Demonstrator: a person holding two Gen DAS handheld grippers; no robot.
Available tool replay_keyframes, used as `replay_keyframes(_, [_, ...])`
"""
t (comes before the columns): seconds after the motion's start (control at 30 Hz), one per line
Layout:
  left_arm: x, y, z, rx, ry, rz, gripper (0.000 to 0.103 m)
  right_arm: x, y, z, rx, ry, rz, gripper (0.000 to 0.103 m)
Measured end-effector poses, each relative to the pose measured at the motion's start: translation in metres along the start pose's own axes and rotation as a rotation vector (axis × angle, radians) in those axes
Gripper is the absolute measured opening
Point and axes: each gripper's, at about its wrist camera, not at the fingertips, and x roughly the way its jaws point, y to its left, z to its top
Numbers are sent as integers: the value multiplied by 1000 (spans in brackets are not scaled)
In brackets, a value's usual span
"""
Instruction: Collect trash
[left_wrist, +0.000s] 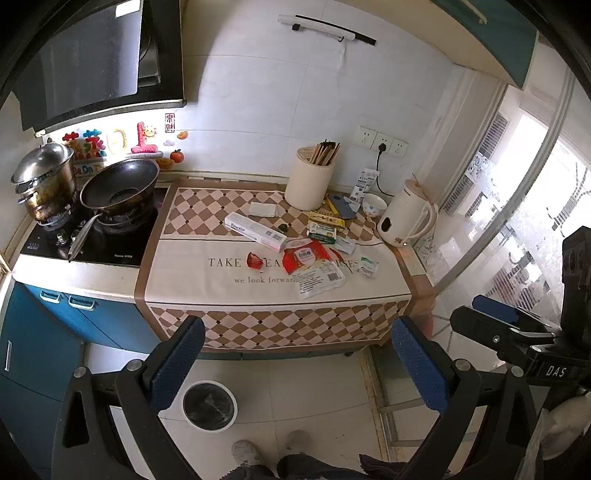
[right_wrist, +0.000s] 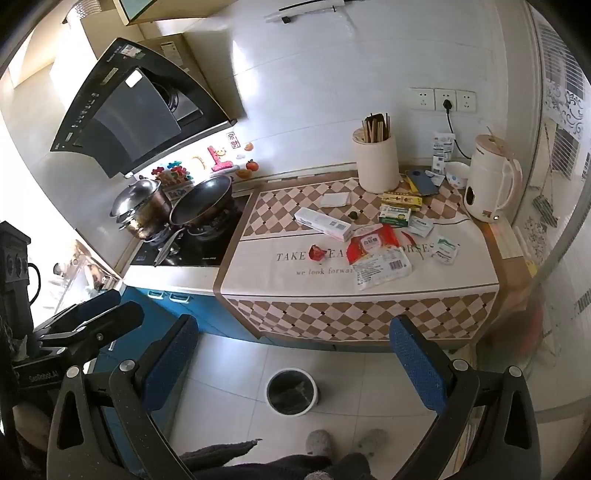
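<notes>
Trash lies on the checkered cloth of the counter (left_wrist: 221, 284): a small red wrapper (left_wrist: 255, 260) (right_wrist: 317, 253), a red packet (left_wrist: 306, 255) (right_wrist: 373, 242), a clear plastic bag with a barcode (left_wrist: 320, 277) (right_wrist: 382, 269), a white sachet (left_wrist: 367, 266) (right_wrist: 445, 251), a long white box (left_wrist: 255, 232) (right_wrist: 323, 224) and small boxes (left_wrist: 325, 227). A white bin with a black liner (left_wrist: 209, 406) (right_wrist: 291, 391) stands on the floor below. My left gripper (left_wrist: 297, 362) and right gripper (right_wrist: 291, 362) are both open, empty, held back from the counter above the floor.
A wok (left_wrist: 120, 188) and steel pot (left_wrist: 44, 181) sit on the hob at left. A chopstick holder (left_wrist: 309, 182), a bowl (left_wrist: 373, 204) and a white kettle (left_wrist: 406, 214) stand at the back right. Blue cabinets (left_wrist: 44, 332) are below. The person's feet (left_wrist: 273, 450) are by the bin.
</notes>
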Motion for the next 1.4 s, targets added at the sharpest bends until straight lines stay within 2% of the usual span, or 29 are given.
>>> replay_keyframes(0.5, [2, -19, 7, 1, -5, -6, 103, -1, -2, -1, -1, -2, 2, 103])
replay_keyframes(0.53, [-3, -5, 4, -6, -6, -9, 103, -1, -2, -1, -3, -2, 1, 103])
replay_keyframes(0.87, [1, -18, 14, -10, -9, -7, 103, -2, 1, 0, -2, 2, 8, 103])
replay_keyframes(0.9, [-5, -5, 5, -7, -11, -11, 103, -4, 4, 2, -2, 1, 8, 103])
replay_keyframes(1.37, [-6, -11, 20, -10, -14, -18, 103, -5, 4, 1, -2, -2, 10, 103])
replay_keyframes(1.4, [-7, -8, 13, -9, -17, -15, 103, -5, 4, 1, -2, -2, 10, 103])
